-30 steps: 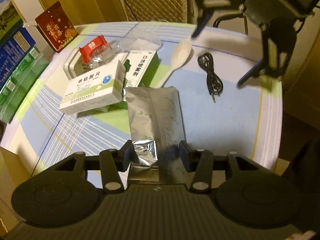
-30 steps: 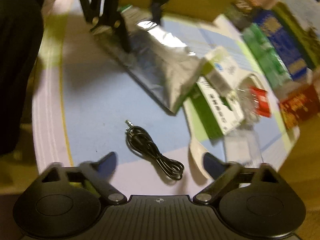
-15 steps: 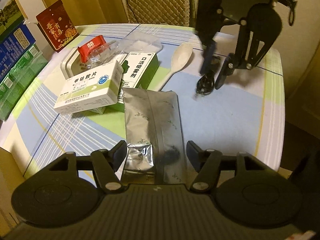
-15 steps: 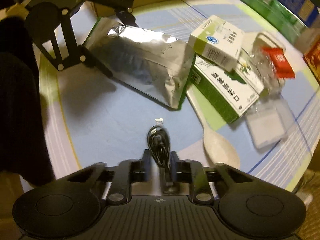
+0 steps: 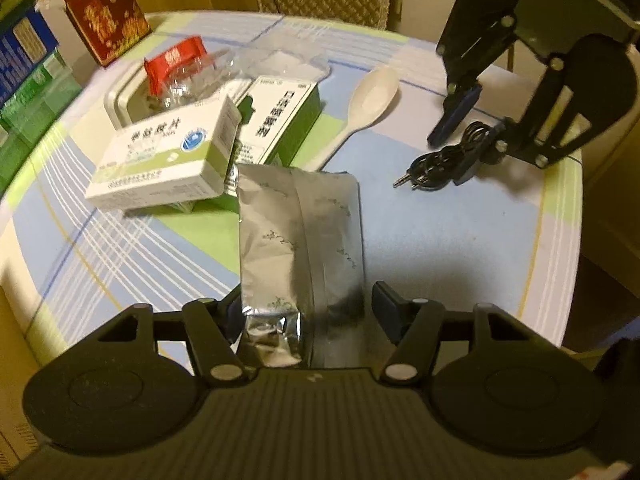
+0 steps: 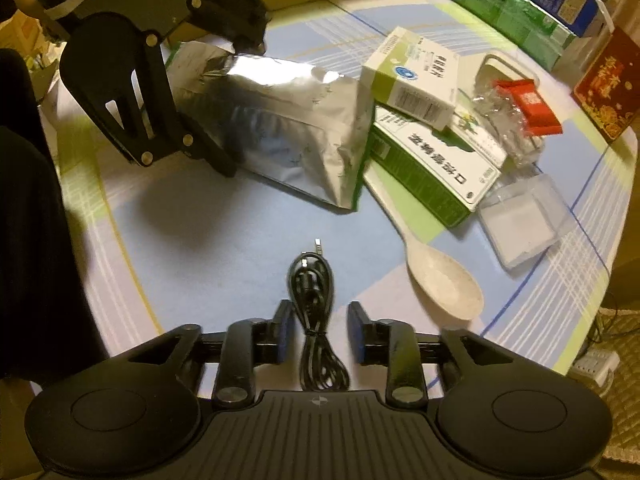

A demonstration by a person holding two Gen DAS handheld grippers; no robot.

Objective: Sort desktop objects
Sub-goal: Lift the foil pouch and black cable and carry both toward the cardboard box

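Round bench (image 5: 460,240) under striped cloth, open at the near right. Left gripper (image 5: 308,312) tilted down, fingers closing around foil pouch (image 5: 300,240). Right gripper (image 6: 320,330) steep over coiled cable (image 6: 314,300), fingers opening, pads apart from it.

Both my wrist cameras look steeply down, close over the table (image 5: 460,240); facing oppositely, they share the foil pouch (image 5: 300,236) and cable (image 6: 314,304).
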